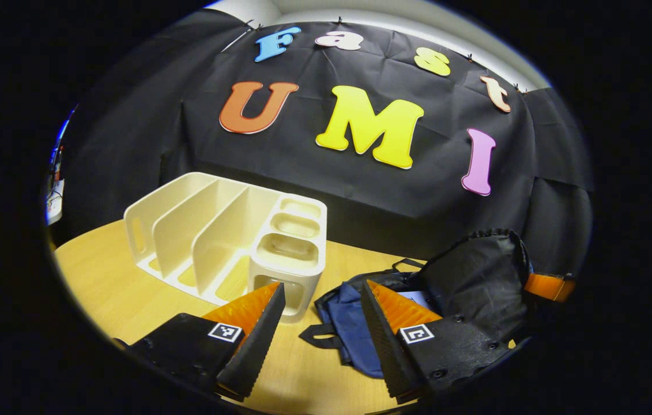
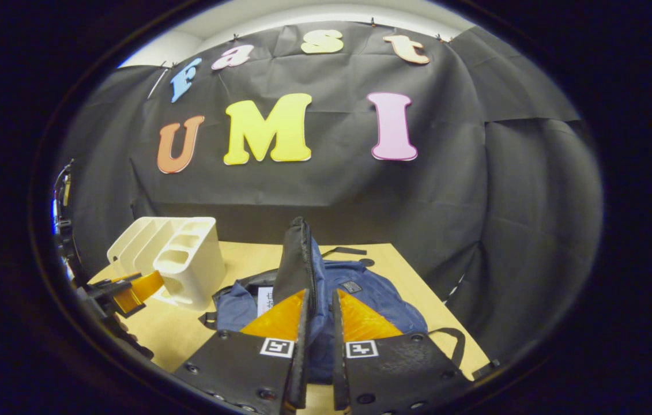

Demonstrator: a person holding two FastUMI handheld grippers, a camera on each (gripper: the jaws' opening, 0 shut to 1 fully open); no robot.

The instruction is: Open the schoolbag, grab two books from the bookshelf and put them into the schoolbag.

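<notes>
The dark blue schoolbag (image 1: pixel 349 323) lies on the wooden table to the right of the cream bookshelf (image 1: pixel 227 242), whose slots show bare bottoms. My left gripper (image 1: pixel 320 300) hovers open just above the table, between the shelf's near end and the bag, with nothing between its fingers. In the right gripper view the bag (image 2: pixel 377 300) lies directly ahead, and my right gripper (image 2: pixel 320 300) is shut on its black flap (image 2: pixel 297 253), holding it upright. Inside the opened bag shows a white sheet or book page (image 2: pixel 265 300). The raised flap (image 1: pixel 475 276) also stands at the right of the left gripper view.
The wooden table (image 1: pixel 112 288) ends at the black cloth wall behind the shelf and bag. The bag's straps (image 2: pixel 447 340) trail toward the table's right edge. The bookshelf (image 2: pixel 176 259) and left gripper (image 2: pixel 124 294) sit at the left of the right gripper view.
</notes>
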